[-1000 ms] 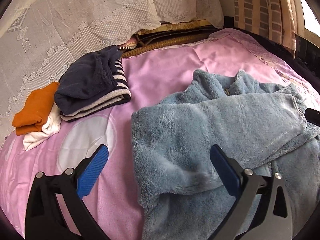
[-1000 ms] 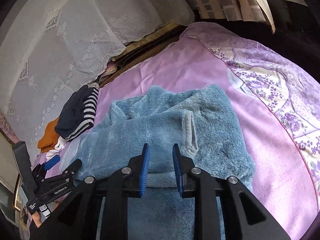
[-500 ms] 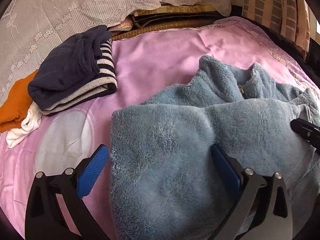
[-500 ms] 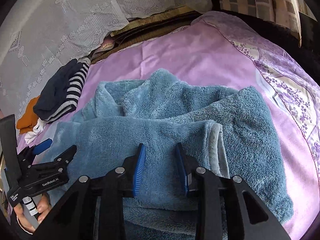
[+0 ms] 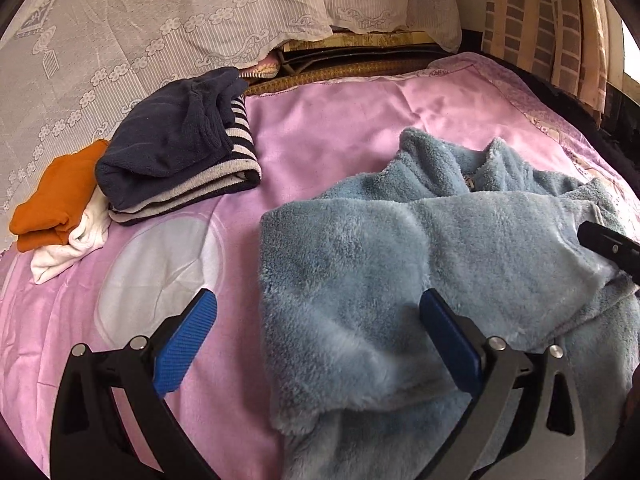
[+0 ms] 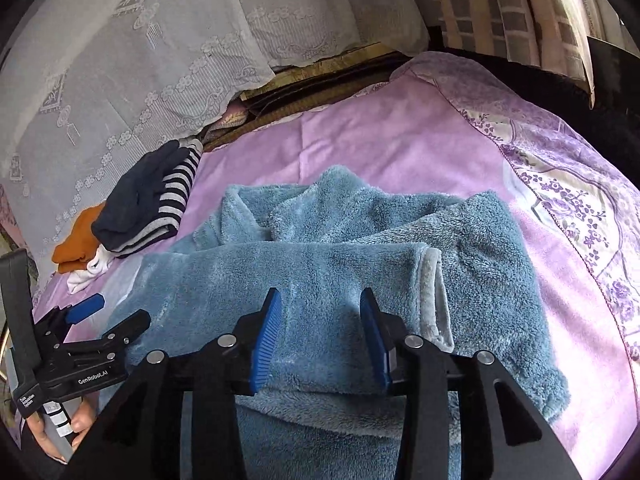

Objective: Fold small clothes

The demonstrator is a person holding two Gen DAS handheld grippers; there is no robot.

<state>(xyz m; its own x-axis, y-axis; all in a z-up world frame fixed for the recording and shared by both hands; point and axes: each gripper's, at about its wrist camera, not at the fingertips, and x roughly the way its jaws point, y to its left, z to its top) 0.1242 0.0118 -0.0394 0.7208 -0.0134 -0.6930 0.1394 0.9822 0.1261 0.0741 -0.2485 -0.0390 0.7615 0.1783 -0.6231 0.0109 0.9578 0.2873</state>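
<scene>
1. Your left gripper [image 5: 316, 334] hangs wide open over the near edge of the blue fleece garment [image 5: 420, 280] on the pink bedspread [image 5: 340, 128].
2. Your right gripper [image 6: 320, 336] has just been opening; fleece lies between its parted jaws, unpinched.
3. Folded clothes [image 5: 176, 148] sit far left.

Both fisheye views are evenly lit by soft daylight entering at the upper right, where a sliver of window [image 5: 631, 54] is overexposed to white behind the curtain [image 5: 536, 16]. Shadows are faint and diffuse, falling in the folds of the blue fleece garment [image 5: 400, 264] and beneath the right gripper [image 6: 320, 340]. Focus is sharp at centre; straight lines bow strongly toward the rim, which ends in a dark circular vignette.
</scene>
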